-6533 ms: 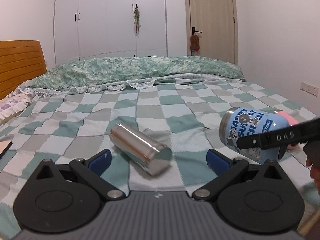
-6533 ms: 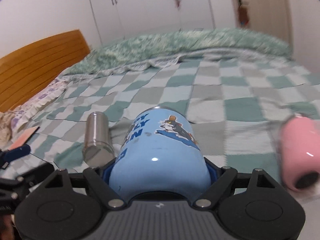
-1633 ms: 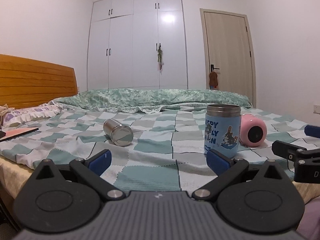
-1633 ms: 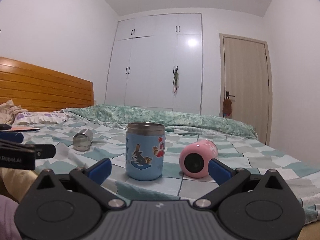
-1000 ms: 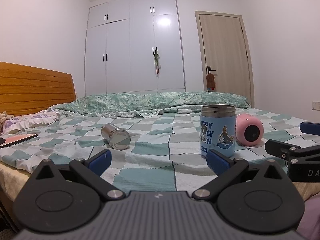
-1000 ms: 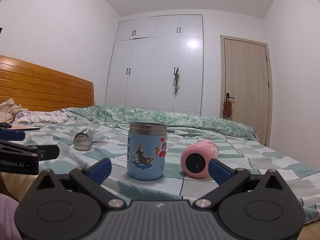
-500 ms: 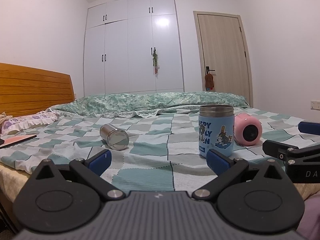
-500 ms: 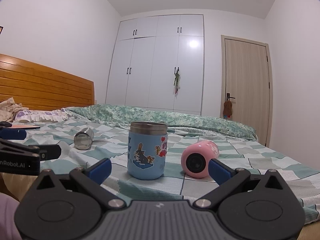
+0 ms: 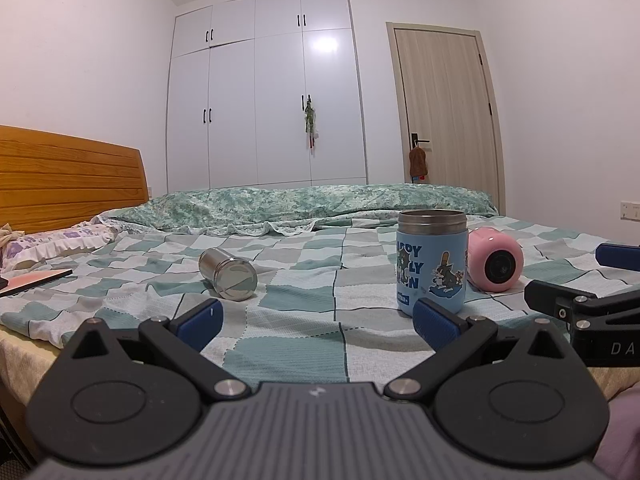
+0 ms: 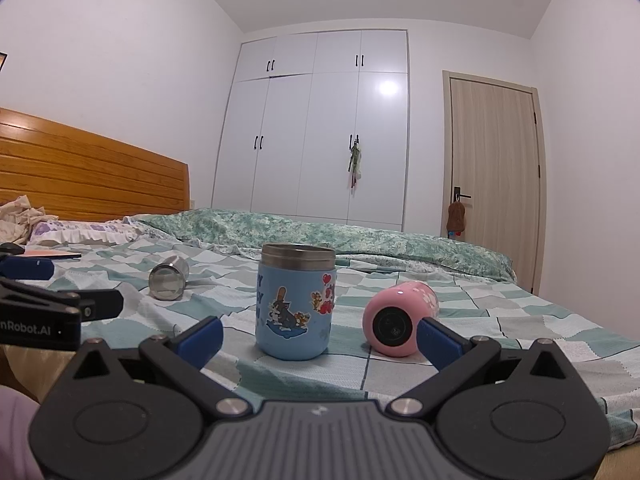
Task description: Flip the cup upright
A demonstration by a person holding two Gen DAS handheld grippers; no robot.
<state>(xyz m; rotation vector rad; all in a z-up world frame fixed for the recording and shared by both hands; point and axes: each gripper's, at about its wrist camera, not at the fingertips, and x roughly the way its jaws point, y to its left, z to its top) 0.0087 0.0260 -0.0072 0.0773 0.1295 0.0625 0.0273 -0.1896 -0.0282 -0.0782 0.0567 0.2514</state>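
A blue cartoon cup (image 9: 432, 263) (image 10: 297, 301) with a steel rim stands upright on the checked bedspread (image 9: 304, 344). A pink cup (image 9: 495, 259) (image 10: 399, 319) lies on its side just right of it. A steel cup (image 9: 228, 273) (image 10: 169, 277) lies on its side further left. My left gripper (image 9: 316, 322) is open and empty, low at the bed's near edge, short of all cups. My right gripper (image 10: 319, 335) is open and empty, in front of the blue and pink cups.
A wooden headboard (image 9: 68, 184) and pillows (image 9: 56, 242) are at the left. A rolled green duvet (image 9: 320, 204) lies across the far side. A pink book (image 9: 36, 280) lies near the left edge. Wardrobe (image 9: 264, 108) and door (image 9: 444, 120) stand behind.
Both grippers have drawn back slightly from the bed and stay open. The blue cup stands where it was set; the steel and pink cups have not moved.
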